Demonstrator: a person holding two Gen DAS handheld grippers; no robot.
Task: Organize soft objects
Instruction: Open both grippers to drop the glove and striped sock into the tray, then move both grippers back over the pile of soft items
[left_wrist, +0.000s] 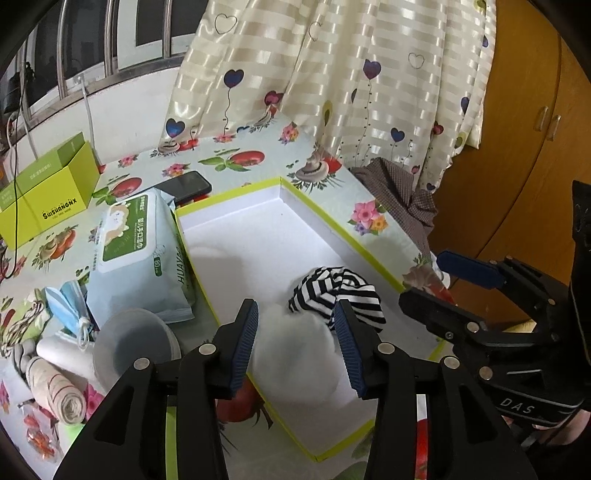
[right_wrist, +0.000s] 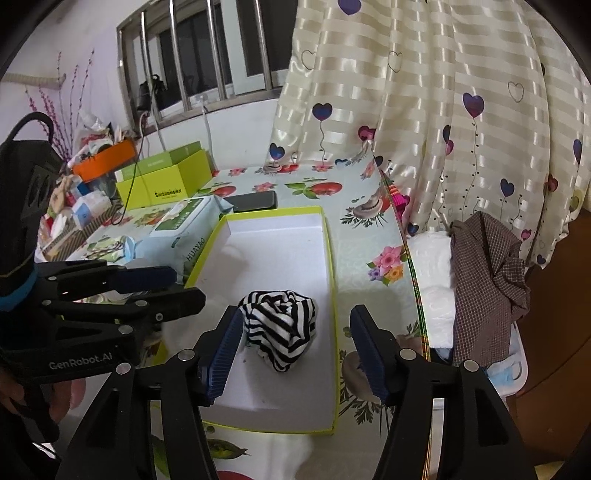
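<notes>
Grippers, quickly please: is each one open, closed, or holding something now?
Left gripper: open around a white fluffy wad, not clamped.
Right gripper: open, holding nothing.
</notes>
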